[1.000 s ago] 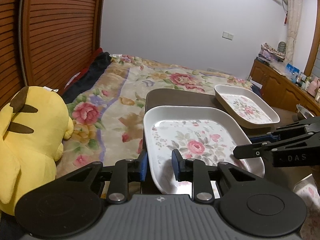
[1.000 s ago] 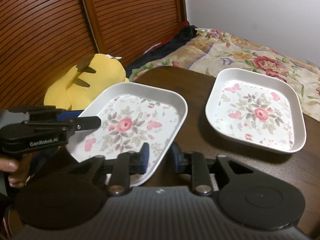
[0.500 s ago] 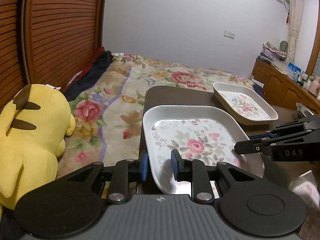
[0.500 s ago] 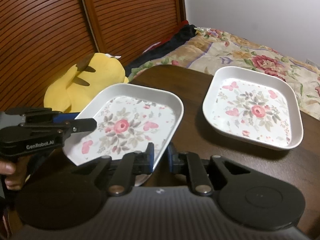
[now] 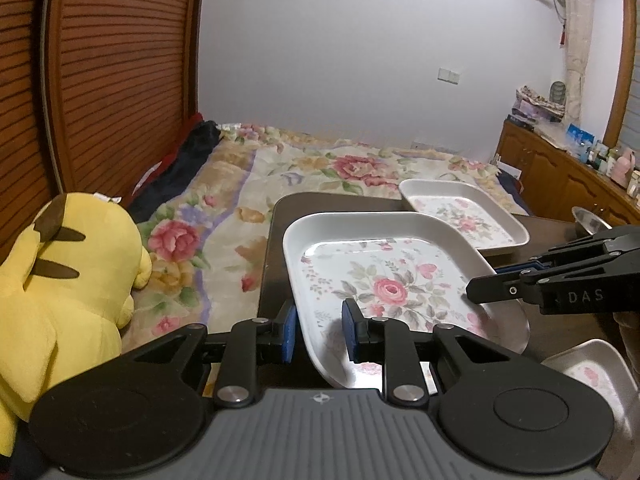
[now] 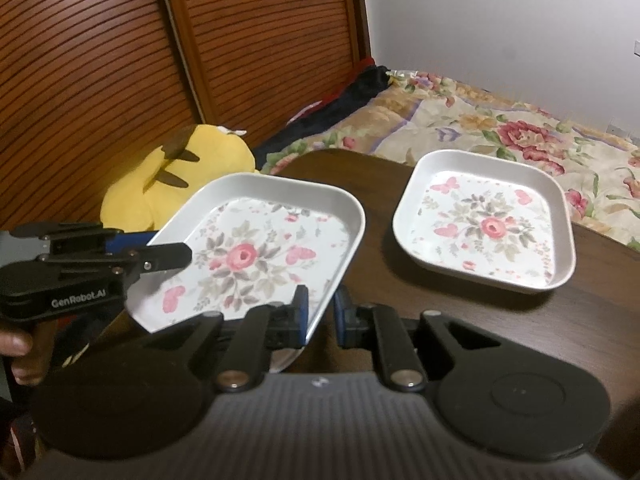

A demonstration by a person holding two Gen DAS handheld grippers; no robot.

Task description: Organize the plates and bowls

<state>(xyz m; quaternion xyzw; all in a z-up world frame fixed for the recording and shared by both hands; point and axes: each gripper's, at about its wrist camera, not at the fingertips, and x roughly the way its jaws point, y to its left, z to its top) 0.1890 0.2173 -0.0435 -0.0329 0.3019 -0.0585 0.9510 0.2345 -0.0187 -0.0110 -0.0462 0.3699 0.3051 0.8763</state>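
Both tools hold the same floral plate (image 5: 384,280). The left hand-held gripper (image 5: 318,330) has its blue pads closed on the near rim of this plate, one pad outside the rim and one inside. The right hand-held gripper (image 6: 320,314) is clamped on another side of the same plate (image 6: 260,248), with the white rim between its two pads. In the left wrist view the right tool comes in from the right side, and its fingertip lies over the plate's rim.

The plate is raised above the dark desk (image 6: 480,320) and tilted, over the desk edge nearest to the yellow plush toy (image 6: 168,184). A second floral plate (image 6: 484,224) lies flat on the desk, near the far edge beside the bed (image 5: 320,168), well apart from the held one. A third floral dish (image 5: 592,376) shows partly at the lower right in the left wrist view. A metal bowl (image 5: 588,220) stands at the far right of the desk. A person's hand (image 6: 20,356) holds the left tool.
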